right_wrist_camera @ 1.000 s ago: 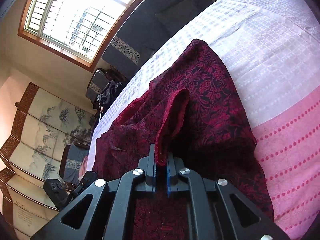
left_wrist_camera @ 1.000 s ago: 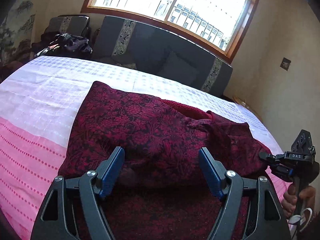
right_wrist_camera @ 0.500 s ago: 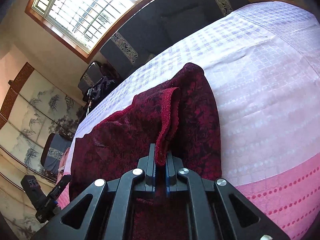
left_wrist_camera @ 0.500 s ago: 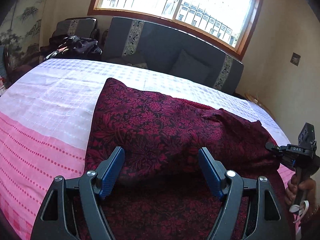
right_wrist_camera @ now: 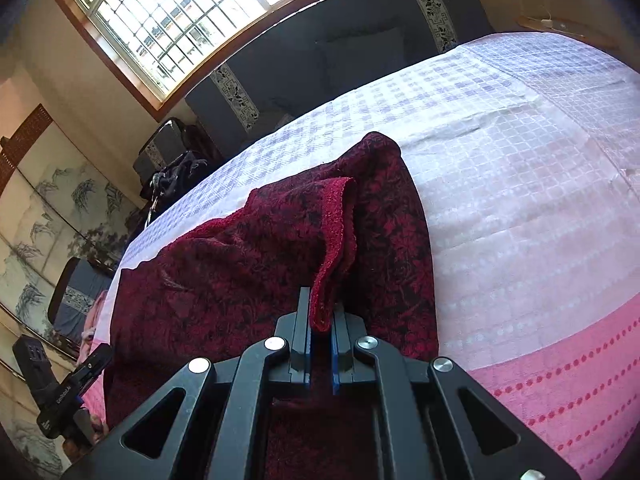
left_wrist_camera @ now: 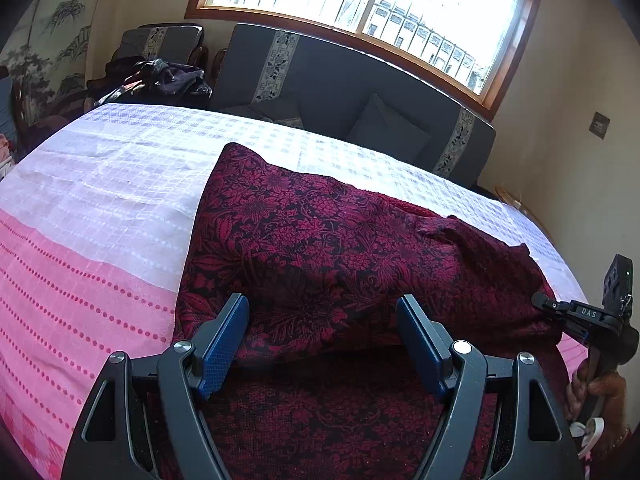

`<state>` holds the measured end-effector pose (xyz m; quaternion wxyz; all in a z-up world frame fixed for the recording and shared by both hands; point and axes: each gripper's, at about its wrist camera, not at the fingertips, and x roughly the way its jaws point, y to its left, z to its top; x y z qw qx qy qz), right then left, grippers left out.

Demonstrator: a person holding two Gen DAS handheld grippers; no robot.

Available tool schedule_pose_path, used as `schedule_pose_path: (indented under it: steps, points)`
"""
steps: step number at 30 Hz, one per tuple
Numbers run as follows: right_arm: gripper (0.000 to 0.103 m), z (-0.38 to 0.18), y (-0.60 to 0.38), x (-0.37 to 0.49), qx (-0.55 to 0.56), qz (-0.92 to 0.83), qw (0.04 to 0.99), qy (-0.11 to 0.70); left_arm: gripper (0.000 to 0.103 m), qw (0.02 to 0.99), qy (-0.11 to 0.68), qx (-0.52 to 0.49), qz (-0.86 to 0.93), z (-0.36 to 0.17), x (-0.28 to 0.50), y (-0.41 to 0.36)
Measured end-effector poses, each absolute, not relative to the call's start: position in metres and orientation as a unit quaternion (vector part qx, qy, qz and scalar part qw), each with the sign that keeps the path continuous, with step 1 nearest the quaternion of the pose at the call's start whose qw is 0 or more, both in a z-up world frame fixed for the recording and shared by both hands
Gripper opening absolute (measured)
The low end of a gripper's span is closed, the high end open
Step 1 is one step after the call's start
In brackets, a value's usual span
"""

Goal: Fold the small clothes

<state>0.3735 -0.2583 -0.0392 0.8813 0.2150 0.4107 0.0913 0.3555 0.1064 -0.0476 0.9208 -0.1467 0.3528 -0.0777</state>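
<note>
The left claw (left_wrist_camera: 322, 338) is released, its two blue pads spread wide with nothing between them but air; it hovers just above the near part of the dark red flowered garment (left_wrist_camera: 320, 248), which spreads out ahead of it and passes under it. The garment lies on the bed cover (left_wrist_camera: 120, 184), white checked cloth farther from the claw and pink dotted cloth to its left and nearer. Part of the garment is folded over itself, with the raised fold edge running across just past the pads.

The right claw (right_wrist_camera: 320, 322) is clenched on the garment (right_wrist_camera: 248, 264), pinching a plain red hemmed edge between its blue pads; that edge rises as a narrow flap straight ahead of the claw. The bed cover (right_wrist_camera: 520, 208) stretches to the right of this claw.

From the left claw's view, the right claw (left_wrist_camera: 560, 312) sits far to the right at the garment's corner, and the white letters "DAS" can be read on its black body. From the right claw's view, the left claw (right_wrist_camera: 94, 362) shows low on the left, with small white writing on its side too blurred to read.

Beyond the bed, ahead of both claws, stands a dark grey sofa (left_wrist_camera: 360, 92) with patterned bands, under a barred window (left_wrist_camera: 360, 8).
</note>
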Motion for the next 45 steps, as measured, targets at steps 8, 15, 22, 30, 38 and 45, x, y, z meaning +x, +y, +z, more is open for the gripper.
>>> schedule_pose_path:
  steps: [8, 15, 22, 30, 38, 45]
  points:
    - [0.007, -0.036, -0.255, 0.37, 0.184, 0.07, 0.891, 0.409, 0.076, 0.921, 0.352, -0.147, -0.078, -0.048, 0.356, 0.106]
    - [0.007, -0.033, -0.257, 0.37, 0.193, 0.068, 0.89, 0.407, 0.076, 0.92, 0.353, -0.148, -0.078, -0.049, 0.356, 0.106]
    - [0.007, -0.034, -0.26, 0.37, 0.204, 0.06, 0.889, 0.406, 0.076, 0.919, 0.356, -0.152, -0.079, -0.051, 0.358, 0.109]
    - [0.007, -0.036, -0.259, 0.37, 0.207, 0.056, 0.887, 0.409, 0.076, 0.917, 0.36, -0.151, -0.08, -0.052, 0.359, 0.111]
    - [0.007, -0.036, -0.253, 0.368, 0.197, 0.043, 0.889, 0.411, 0.076, 0.917, 0.362, -0.151, -0.079, -0.052, 0.359, 0.111]
    - [0.006, -0.037, -0.249, 0.367, 0.187, 0.031, 0.891, 0.414, 0.076, 0.917, 0.363, -0.147, -0.077, -0.054, 0.359, 0.11]
